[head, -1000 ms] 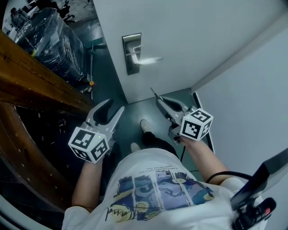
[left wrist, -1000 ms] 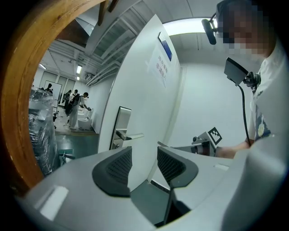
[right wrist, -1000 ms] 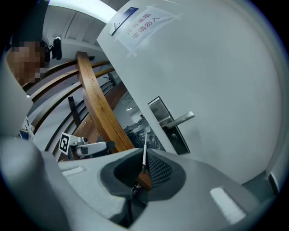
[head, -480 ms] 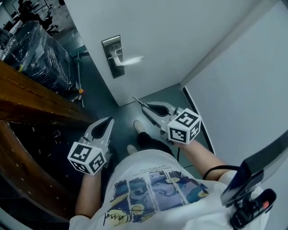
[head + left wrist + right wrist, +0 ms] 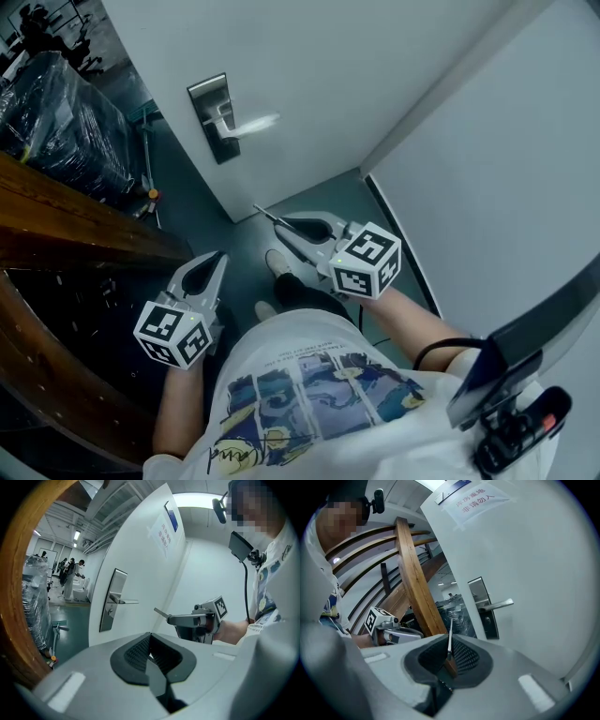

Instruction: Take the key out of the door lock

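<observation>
The white door carries a steel lock plate (image 5: 214,120) with a lever handle (image 5: 248,124), well ahead of both grippers. My right gripper (image 5: 286,228) is shut on the key (image 5: 267,217), whose thin metal blade sticks out past the jaws, away from the door. In the right gripper view the key (image 5: 449,641) stands upright between the pads, with the lock plate (image 5: 483,606) beyond it. My left gripper (image 5: 211,262) hangs low at the left, shut with nothing in it. The left gripper view shows its closed pads (image 5: 140,649), the lock plate (image 5: 111,601) and the key (image 5: 161,613).
A curved wooden handrail (image 5: 66,225) runs along the left. A pallet wrapped in dark plastic (image 5: 56,122) stands behind it. A grey wall (image 5: 506,187) closes the right side. The person's shoes (image 5: 277,264) stand on the green floor. A paper notice (image 5: 476,498) hangs on the door.
The left gripper's jaws have gone from open to shut. Both grippers have dropped lower and further from the door, the right one still holding the key.
</observation>
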Motion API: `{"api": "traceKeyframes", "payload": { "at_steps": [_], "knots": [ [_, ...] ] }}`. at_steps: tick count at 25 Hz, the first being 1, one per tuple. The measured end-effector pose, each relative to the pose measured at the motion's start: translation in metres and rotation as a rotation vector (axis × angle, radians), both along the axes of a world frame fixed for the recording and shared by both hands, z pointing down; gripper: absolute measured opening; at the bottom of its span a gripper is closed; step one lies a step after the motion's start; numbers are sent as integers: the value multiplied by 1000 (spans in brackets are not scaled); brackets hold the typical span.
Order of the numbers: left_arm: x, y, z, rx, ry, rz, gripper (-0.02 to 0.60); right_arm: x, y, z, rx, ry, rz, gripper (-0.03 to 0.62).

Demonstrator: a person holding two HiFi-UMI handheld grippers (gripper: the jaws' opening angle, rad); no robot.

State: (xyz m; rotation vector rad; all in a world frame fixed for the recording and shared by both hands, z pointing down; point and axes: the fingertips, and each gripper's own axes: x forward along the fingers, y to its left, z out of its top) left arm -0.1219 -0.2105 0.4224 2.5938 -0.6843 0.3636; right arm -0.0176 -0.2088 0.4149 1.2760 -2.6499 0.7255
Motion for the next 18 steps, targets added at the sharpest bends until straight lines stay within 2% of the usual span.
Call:
{"api": "traceKeyframes", "payload": {
  "at_steps": [18],
  "knots": [
    [6,-6,10,-19,-4,20,8,1,-1,4,-5,30,-9,24]
  ]
}}
